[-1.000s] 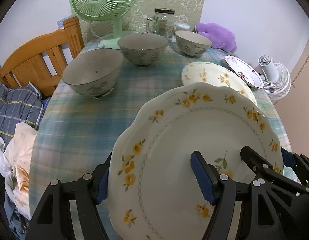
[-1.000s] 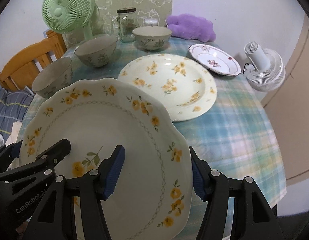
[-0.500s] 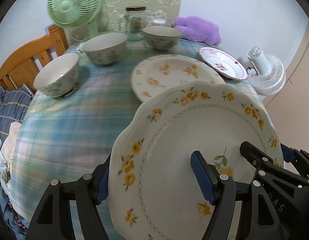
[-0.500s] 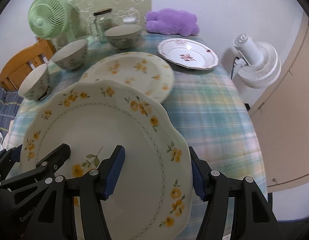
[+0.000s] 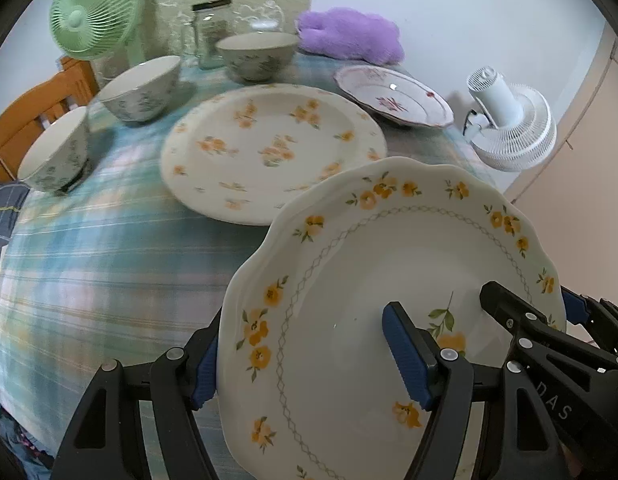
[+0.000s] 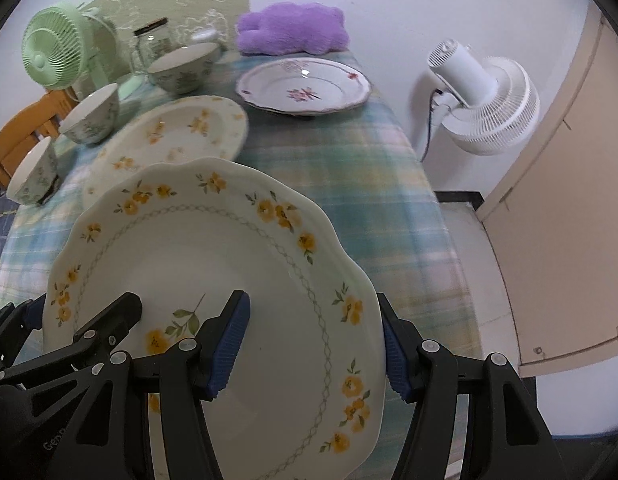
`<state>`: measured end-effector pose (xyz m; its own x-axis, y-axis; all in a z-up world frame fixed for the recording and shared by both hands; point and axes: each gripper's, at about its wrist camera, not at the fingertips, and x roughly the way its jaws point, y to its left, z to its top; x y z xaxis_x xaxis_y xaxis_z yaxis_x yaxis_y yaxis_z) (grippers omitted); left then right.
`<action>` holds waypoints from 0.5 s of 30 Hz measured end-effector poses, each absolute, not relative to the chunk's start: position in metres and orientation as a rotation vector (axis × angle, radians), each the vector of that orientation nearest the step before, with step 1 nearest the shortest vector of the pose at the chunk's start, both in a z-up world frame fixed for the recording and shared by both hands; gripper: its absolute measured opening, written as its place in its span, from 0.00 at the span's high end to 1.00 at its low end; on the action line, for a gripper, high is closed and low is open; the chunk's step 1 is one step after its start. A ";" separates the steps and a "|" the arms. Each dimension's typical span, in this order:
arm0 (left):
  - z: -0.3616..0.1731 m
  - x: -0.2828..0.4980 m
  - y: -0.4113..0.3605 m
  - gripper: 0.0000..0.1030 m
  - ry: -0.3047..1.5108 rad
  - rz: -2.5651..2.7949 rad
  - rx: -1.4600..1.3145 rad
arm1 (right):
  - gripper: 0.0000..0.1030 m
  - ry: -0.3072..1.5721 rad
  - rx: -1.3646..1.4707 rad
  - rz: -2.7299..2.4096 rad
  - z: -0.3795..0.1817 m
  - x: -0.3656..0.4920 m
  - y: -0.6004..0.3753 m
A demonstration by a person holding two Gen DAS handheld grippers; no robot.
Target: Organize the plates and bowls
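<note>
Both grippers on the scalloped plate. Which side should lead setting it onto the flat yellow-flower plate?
Left, probably. The left gripper grips the scalloped yellow-flowered plate on the edge nearer the flat yellow-flower plate. The right gripper holds the edge over bare checked tablecloth.
</note>
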<state>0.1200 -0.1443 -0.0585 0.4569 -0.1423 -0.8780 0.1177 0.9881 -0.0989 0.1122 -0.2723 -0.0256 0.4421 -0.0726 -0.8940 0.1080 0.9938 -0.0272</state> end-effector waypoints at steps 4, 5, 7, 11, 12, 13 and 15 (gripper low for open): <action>-0.065 0.122 -0.160 0.28 1.099 -0.173 -0.016 | 0.37 1.119 0.045 -0.129 -0.032 0.112 -0.289; -0.068 0.123 -0.164 0.28 1.106 -0.175 -0.015 | 0.37 1.124 0.047 -0.133 -0.034 0.112 -0.293; -0.072 0.125 -0.170 0.28 1.120 -0.178 -0.015 | 0.37 1.133 0.050 -0.140 -0.038 0.113 -0.300; -0.080 0.129 -0.181 0.28 1.127 -0.170 -0.010 | 0.37 1.153 0.063 -0.152 -0.047 0.115 -0.312; -0.081 0.130 -0.183 0.28 1.128 -0.166 -0.009 | 0.37 1.157 0.067 -0.151 -0.050 0.117 -0.314; -0.084 0.132 -0.185 0.28 1.135 -0.162 -0.008 | 0.37 1.161 0.069 -0.150 -0.051 0.118 -0.315; -0.088 0.135 -0.188 0.28 1.149 -0.159 -0.005 | 0.37 1.176 0.070 -0.151 -0.056 0.122 -0.318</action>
<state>0.1350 -0.1876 -0.0878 0.3991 -0.1279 -0.9080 0.1230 0.9887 -0.0852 0.1218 -0.3182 -0.0564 0.3763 -0.0817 -0.9229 0.1543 0.9877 -0.0245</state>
